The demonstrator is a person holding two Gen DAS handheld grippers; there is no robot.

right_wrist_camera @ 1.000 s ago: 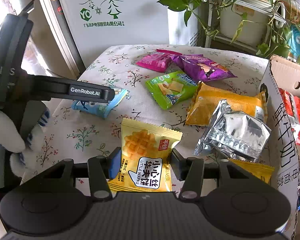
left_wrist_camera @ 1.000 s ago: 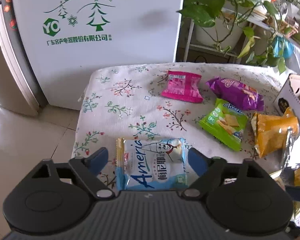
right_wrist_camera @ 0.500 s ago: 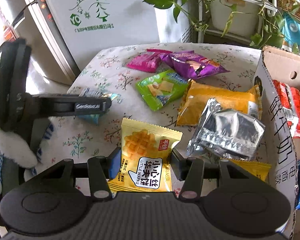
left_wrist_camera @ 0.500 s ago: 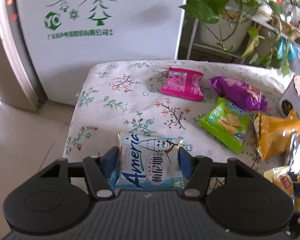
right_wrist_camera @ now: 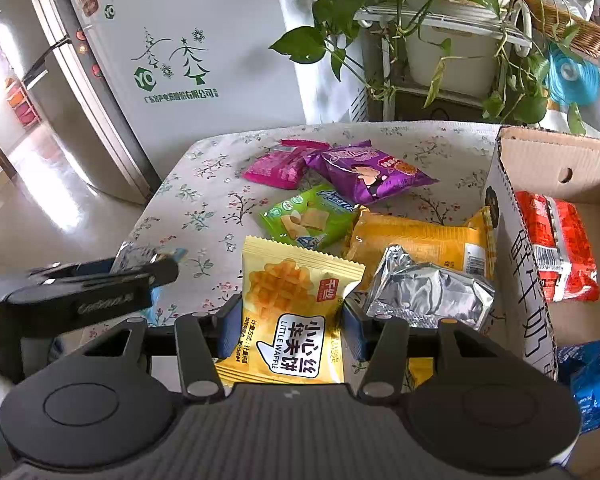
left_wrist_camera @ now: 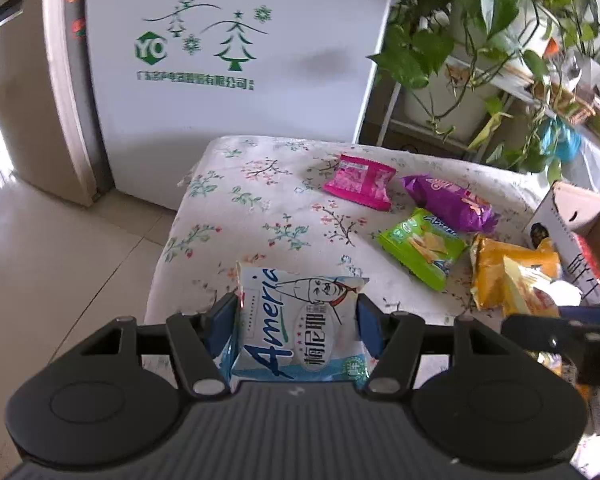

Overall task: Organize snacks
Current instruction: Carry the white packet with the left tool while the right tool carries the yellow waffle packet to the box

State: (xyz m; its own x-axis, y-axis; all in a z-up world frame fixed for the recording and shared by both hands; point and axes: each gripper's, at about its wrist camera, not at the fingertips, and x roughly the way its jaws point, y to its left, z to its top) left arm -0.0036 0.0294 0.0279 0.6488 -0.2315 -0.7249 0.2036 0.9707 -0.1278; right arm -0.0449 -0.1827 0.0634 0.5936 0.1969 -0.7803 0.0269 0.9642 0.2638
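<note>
Claws: two, one packet each

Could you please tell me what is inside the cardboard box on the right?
In the right wrist view, the cardboard box holds a red snack packet, with a blue packet nearer the camera. The box wall and the frame edge hide the rest of the inside.

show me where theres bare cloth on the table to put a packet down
Bare floral cloth lies left of the pink packet and green packet, toward the fridge. Crowded on the right, beside the cardboard box.
</note>
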